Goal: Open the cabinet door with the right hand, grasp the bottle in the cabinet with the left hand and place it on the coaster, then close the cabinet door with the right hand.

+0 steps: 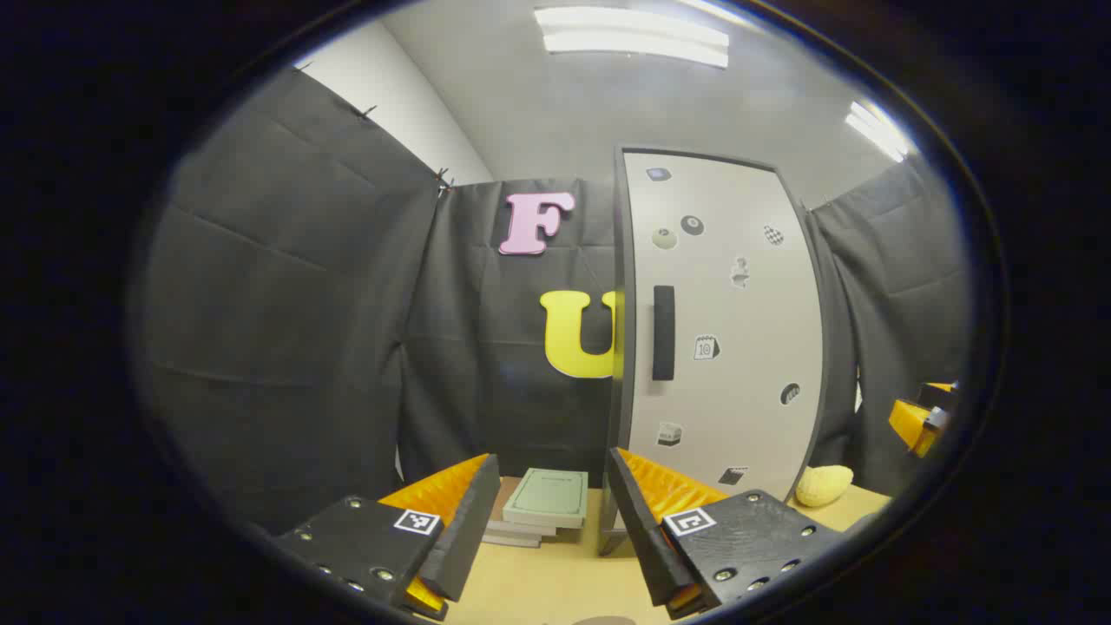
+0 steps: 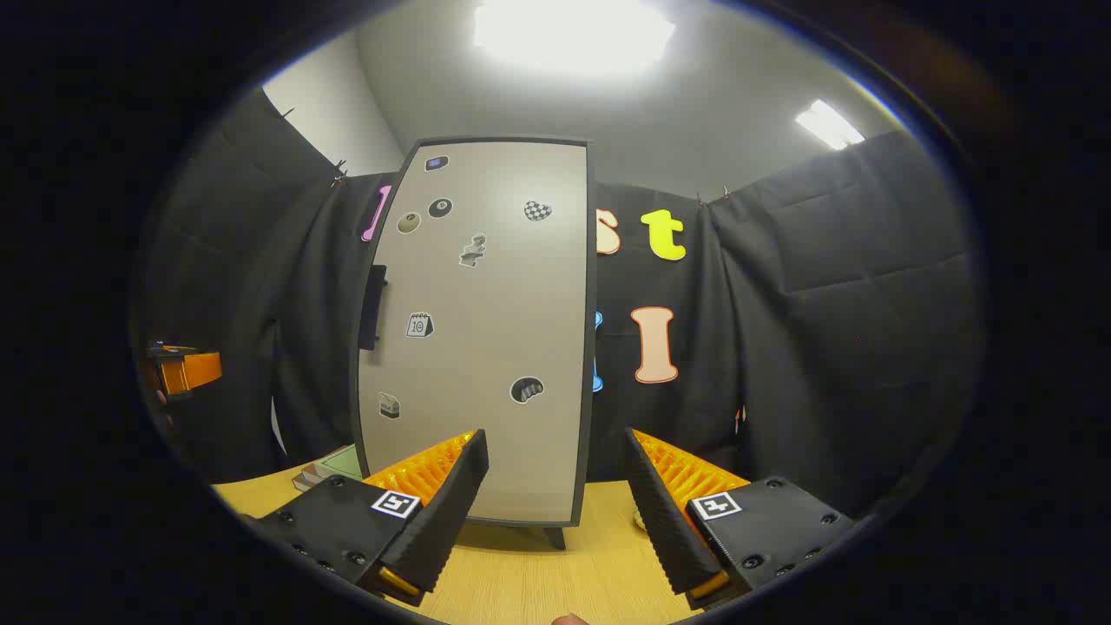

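A tall cabinet stands on the wooden table with its pale door (image 1: 729,321) (image 2: 486,330) closed; the door carries several small stickers and a dark vertical handle (image 1: 663,332) (image 2: 373,306) near its left edge. The bottle is hidden behind the closed door. My left gripper (image 1: 542,529) is open in front of the cabinet's left side, nothing between its fingers. My right gripper (image 2: 555,512) is open too, facing the door's lower right part from a short distance. Each gripper appears at the edge of the other's view, the right gripper (image 1: 920,417) and the left gripper (image 2: 182,369).
A stack of books (image 1: 542,503) (image 2: 330,469) lies on the table left of the cabinet. A pale yellow corn-like object (image 1: 825,484) rests by the cabinet's right foot. Black cloth walls close in the booth behind and beside the cabinet.
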The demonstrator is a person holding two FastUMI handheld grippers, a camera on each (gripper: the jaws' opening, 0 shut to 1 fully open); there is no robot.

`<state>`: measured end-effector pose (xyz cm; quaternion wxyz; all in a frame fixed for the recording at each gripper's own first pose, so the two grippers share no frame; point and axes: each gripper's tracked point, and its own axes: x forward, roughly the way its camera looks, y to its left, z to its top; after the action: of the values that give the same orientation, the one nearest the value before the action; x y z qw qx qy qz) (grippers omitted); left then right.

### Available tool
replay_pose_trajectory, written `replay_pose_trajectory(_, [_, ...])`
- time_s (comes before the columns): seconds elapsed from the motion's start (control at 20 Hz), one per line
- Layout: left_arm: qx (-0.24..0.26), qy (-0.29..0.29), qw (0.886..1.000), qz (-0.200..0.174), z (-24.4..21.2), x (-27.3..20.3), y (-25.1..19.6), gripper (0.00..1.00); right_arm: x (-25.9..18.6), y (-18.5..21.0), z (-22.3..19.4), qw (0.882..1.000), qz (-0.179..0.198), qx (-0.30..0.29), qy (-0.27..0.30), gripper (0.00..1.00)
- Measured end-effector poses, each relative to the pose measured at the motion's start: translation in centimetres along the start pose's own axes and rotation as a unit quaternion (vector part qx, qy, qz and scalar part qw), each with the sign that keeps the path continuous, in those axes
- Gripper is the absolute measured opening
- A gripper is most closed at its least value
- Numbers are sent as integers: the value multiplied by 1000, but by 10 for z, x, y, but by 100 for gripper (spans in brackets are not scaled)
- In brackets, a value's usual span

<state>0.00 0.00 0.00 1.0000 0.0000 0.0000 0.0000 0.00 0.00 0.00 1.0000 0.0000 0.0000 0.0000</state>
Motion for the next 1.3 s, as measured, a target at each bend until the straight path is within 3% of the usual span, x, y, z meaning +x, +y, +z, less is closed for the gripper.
replay_pose_trajectory(0.3, [7,-12,1000,9,10,-4,15,80,1,13,4,1000,10,0,-5,97])
replay_pose_trajectory(0.45, [5,-7,1000,10,8,-7,22,75,0,17,9,1000,5,10,-11,98])
replay_pose_trajectory(0.7, [11,-7,1000,20,8,-8,38,78,5,36,22,999,21,16,-18,98])
replay_pose_trajectory(1.05, [41,-15,998,49,22,-19,80,78,49,104,61,994,85,69,-8,98])
replay_pose_trajectory(1.3, [51,-20,995,84,25,-32,126,78,83,157,92,991,120,51,-22,95])
